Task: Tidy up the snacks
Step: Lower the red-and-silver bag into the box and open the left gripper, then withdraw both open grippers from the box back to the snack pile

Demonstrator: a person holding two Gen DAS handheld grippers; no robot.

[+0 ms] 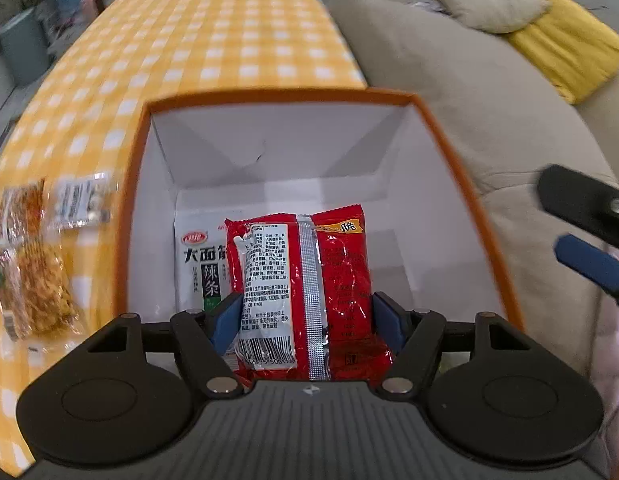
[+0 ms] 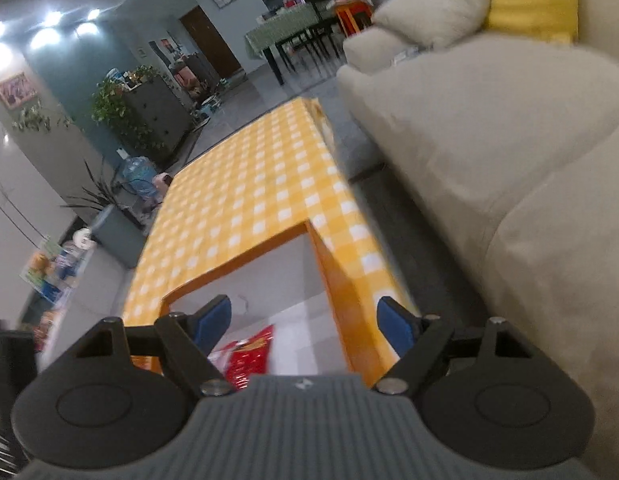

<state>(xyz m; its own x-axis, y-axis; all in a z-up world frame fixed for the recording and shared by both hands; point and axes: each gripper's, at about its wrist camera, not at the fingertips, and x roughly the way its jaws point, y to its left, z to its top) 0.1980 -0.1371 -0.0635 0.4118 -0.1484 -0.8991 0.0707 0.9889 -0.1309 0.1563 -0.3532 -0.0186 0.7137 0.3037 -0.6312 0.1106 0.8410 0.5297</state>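
Note:
An orange-rimmed box (image 1: 449,148) with white inner walls stands at the table's right edge. Inside lie a red snack packet (image 1: 333,272) and, under it, a white packet (image 1: 197,260) with black characters. My left gripper (image 1: 305,318) is open above the box, its blue pads either side of the red packet's near end without gripping it. My right gripper (image 2: 305,320) is open and empty over the box's right wall (image 2: 341,292); the red packet (image 2: 249,356) shows below it. The right gripper also shows in the left wrist view (image 1: 589,236).
Two clear snack bags (image 1: 33,268) and a small white packet (image 1: 79,200) lie on the yellow checked tablecloth (image 1: 213,40) left of the box. A beige sofa (image 2: 489,140) with a yellow cushion (image 1: 569,48) runs along the right. Plants and a bin stand beyond the table.

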